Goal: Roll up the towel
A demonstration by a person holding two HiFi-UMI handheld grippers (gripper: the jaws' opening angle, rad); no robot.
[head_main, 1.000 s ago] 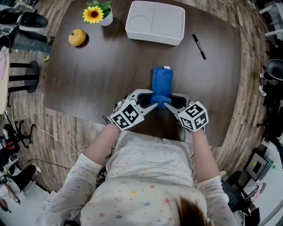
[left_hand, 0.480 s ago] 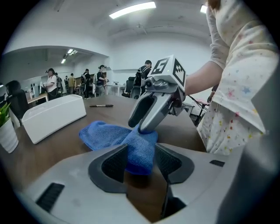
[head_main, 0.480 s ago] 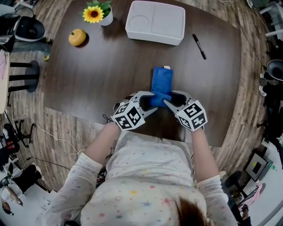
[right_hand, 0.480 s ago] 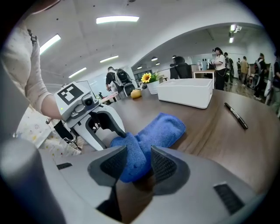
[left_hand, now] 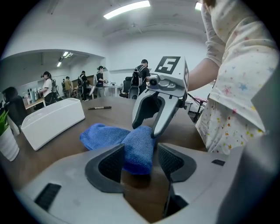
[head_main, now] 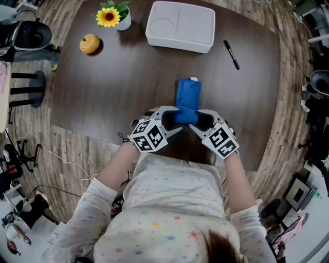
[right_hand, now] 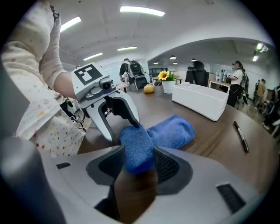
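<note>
Because the towel [head_main: 187, 100] lay lengthwise on the table [head_main: 118, 82] just ahead of the person, its near end turned into a thick roll and its far part flat, the step in hand read as a re-grip in the middle of the rolling. The left gripper [left_hand: 141, 149] had just been opening its jaws. They stood wide, with the left end of the roll between them, leaning on one pad and clear of the other. The right gripper [right_hand: 139, 151] straddled the other end. Its pads looked pressed on the cloth, so it seemed to be what stopped the roll from springing back.

To do this well, I judged, one side had to hold while the other let go, never both loose together. The freed gripper needed a fresh bite on the roll at the same depth as its partner, so that both ends would turn evenly and the roll would come out straight, not cone-shaped. The soft cloth would likely slacken under a loose turn, so each turn wanted firm tension toward the flat part.

Well apart, at the table's far side, the white tray [head_main: 180, 25], the pen [head_main: 231, 54], the sunflower pot [head_main: 110, 15] and the orange fruit [head_main: 90, 43] were out of the towel's path.
</note>
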